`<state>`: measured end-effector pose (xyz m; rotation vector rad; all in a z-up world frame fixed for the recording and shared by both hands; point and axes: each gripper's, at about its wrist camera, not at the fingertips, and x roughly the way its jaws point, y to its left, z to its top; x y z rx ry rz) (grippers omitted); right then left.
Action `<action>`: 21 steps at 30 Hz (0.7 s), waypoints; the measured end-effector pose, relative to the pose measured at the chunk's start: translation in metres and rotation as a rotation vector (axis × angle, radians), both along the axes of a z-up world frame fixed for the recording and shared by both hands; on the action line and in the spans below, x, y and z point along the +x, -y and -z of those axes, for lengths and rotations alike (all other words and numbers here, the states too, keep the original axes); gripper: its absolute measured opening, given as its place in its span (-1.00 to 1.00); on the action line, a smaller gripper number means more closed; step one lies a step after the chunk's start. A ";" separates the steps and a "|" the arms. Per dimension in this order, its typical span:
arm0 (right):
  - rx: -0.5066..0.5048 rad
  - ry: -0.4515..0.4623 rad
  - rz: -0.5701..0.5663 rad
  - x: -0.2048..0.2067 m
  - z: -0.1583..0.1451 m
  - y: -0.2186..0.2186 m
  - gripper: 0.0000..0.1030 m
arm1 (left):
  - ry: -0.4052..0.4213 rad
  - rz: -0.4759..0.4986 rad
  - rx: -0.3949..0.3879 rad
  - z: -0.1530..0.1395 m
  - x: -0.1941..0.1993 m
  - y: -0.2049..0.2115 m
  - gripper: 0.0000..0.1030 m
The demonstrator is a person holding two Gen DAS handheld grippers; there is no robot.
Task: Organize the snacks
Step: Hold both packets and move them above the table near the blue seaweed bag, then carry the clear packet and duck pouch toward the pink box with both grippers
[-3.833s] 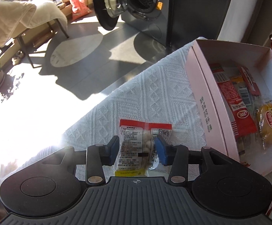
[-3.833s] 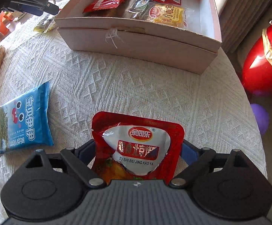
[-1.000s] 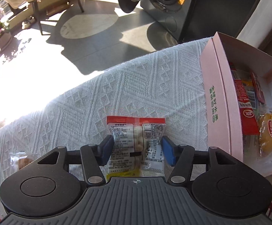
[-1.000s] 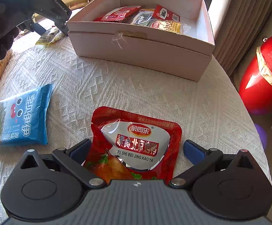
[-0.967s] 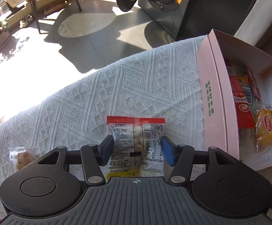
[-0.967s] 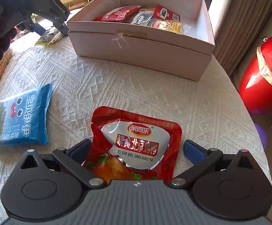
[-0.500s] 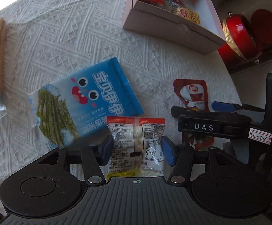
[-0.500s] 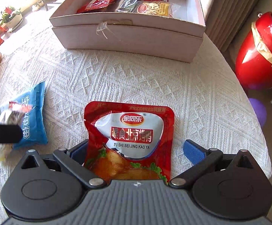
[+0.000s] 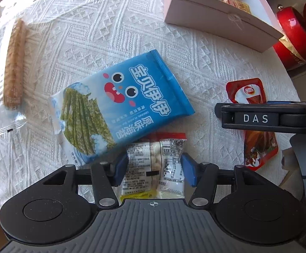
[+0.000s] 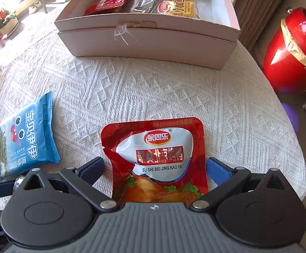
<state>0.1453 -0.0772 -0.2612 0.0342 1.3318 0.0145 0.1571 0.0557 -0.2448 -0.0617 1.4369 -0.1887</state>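
Left claw (image 9: 154, 166) is clamped on a small clear packet (image 9: 155, 164) with a red top band and dense printed labels, pale round pieces showing through the film; it hangs above the counter (image 9: 110, 31), which wears a white cloth woven in raised diamonds. Right under and ahead of that packet lies the blue seaweed bag (image 9: 119, 107), glossy, flat, cartoon eyes and a red mouth on it, tilted across the cloth. Off to the far left, a long tan stick snack (image 9: 14, 63) in clear wrap. On the right, the right claw (image 10: 155, 168) sits spread wide, blue pads either side of a shiny red pouch (image 10: 157, 158) that lies flat on the cloth, not pinched; its top bar crosses the left view over that same pouch. Beyond, the pale pink cardboard box (image 10: 148, 44) stands open, a frayed string at its front wall, red and yellow packets already heaped inside. A glossy red round pot (image 10: 294, 57) sits past the counter's edge.
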 end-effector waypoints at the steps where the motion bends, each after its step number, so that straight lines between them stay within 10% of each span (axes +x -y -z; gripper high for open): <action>1: -0.008 0.004 -0.015 0.002 0.001 -0.003 1.00 | 0.001 -0.002 -0.005 0.000 -0.001 -0.001 0.18; 9: -0.008 0.025 -0.088 0.001 -0.001 -0.005 0.94 | -0.004 -0.008 -0.023 -0.001 -0.005 -0.010 0.18; 21: 0.087 0.024 -0.073 -0.019 -0.036 0.027 -0.24 | -0.016 -0.003 -0.028 -0.003 -0.009 0.001 0.18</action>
